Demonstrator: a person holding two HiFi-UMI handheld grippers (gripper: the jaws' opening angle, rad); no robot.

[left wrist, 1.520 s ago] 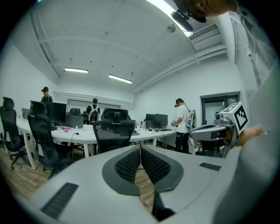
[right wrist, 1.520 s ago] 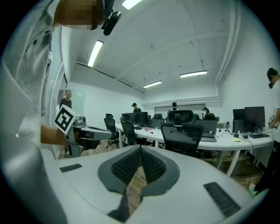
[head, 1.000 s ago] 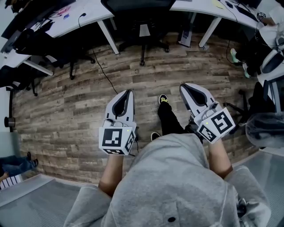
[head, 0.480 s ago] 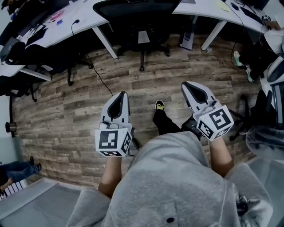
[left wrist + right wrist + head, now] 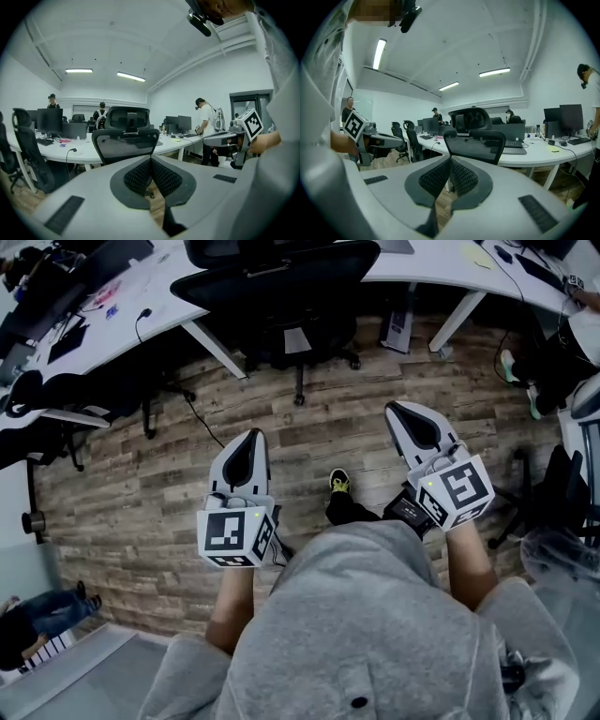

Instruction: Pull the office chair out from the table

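A black mesh-backed office chair (image 5: 281, 282) stands pushed in under the white curved table (image 5: 427, 263) at the top of the head view. It also fills the middle of the left gripper view, chair (image 5: 125, 140), and the right gripper view, chair (image 5: 474, 143). My left gripper (image 5: 246, 442) and right gripper (image 5: 405, 413) are held side by side over the wood floor, both pointing at the chair and well short of it. Both are shut with nothing between the pads.
More black chairs (image 5: 112, 381) stand at the left desk (image 5: 103, 296). A cable (image 5: 202, 404) trails over the floor. Another chair (image 5: 548, 484) is at the right. Several people stand or sit at far desks, one person (image 5: 206, 126) at the right. My foot (image 5: 339, 486) is on the planks.
Both grippers and I have moved forward toward the chair and table; the chair back now shows more fully at the top of the head view. The jaws stayed shut.
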